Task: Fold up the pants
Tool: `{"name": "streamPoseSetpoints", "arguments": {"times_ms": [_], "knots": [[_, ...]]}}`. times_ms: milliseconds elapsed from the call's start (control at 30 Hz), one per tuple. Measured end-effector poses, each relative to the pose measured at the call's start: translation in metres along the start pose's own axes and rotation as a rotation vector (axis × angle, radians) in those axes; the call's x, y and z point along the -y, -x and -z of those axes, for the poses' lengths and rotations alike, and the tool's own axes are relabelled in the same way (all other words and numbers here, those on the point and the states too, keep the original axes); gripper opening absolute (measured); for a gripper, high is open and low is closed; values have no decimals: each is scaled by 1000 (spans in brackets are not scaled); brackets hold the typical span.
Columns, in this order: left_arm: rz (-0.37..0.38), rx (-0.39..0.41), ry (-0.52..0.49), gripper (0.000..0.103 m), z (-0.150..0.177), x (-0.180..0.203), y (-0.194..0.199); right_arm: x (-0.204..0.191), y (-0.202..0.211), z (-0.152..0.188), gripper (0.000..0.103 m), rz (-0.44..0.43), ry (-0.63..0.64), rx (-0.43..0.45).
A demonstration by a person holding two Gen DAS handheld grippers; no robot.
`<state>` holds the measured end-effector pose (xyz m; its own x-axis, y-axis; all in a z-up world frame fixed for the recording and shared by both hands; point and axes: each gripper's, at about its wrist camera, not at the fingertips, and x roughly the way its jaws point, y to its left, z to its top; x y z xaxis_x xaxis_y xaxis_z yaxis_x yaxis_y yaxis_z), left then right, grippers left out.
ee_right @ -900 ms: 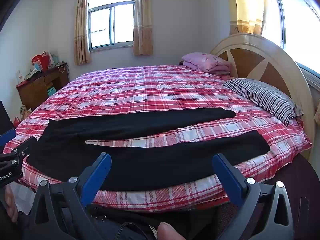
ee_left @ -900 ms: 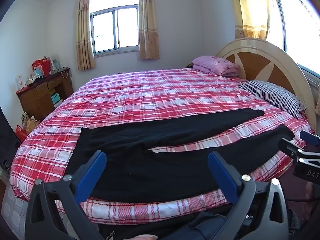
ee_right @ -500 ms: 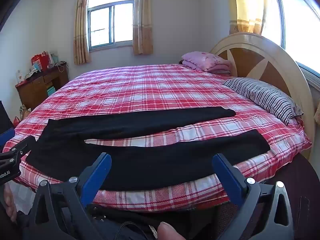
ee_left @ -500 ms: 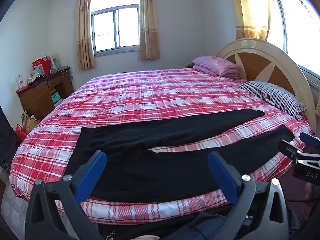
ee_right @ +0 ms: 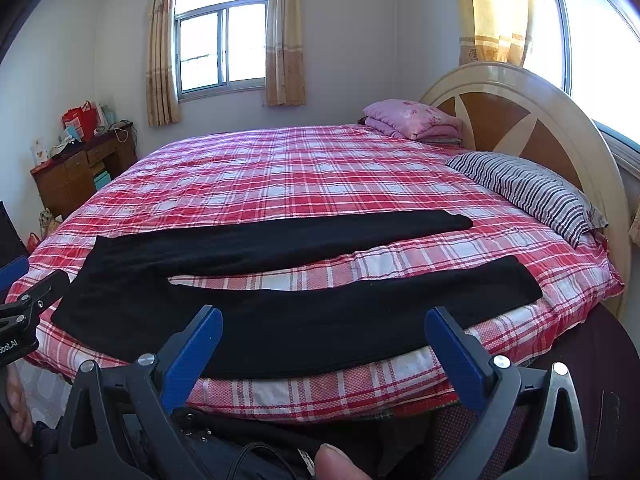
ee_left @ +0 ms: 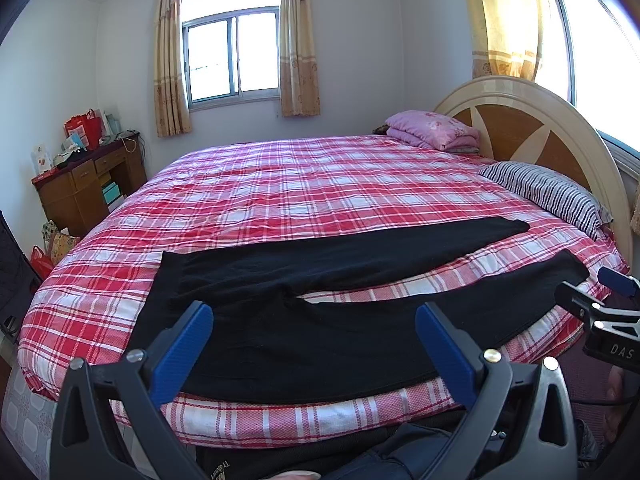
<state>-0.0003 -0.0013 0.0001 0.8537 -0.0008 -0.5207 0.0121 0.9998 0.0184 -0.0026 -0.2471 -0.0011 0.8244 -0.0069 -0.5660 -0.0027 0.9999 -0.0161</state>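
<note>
Black pants [ee_left: 320,312] [ee_right: 304,312] lie flat on the near part of a round bed with a red plaid cover [ee_left: 320,184] [ee_right: 304,168]. The waist is at the left; the two legs run to the right, spread apart in a narrow V. My left gripper [ee_left: 314,316] hovers open before the bed's near edge, over the waist and crotch end, nothing between its blue pads. My right gripper [ee_right: 324,322] is open too, held before the near leg, apart from the cloth. Each gripper shows at the other view's edge.
A striped pillow [ee_left: 548,196] and a folded pink blanket [ee_left: 432,128] lie by the wooden headboard [ee_left: 532,136] at the right. A brown desk [ee_left: 88,184] with bags stands at the left wall. A person's finger [ee_right: 340,462] shows at the bottom.
</note>
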Motion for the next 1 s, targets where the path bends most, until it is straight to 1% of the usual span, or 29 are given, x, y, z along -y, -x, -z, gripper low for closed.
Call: {"name": "streamPoseSetpoints", "arguments": {"times_ms": [1000], "knots": [[2, -8, 11, 103, 3, -2, -3, 2, -3, 1, 102, -4, -3, -7]]}}
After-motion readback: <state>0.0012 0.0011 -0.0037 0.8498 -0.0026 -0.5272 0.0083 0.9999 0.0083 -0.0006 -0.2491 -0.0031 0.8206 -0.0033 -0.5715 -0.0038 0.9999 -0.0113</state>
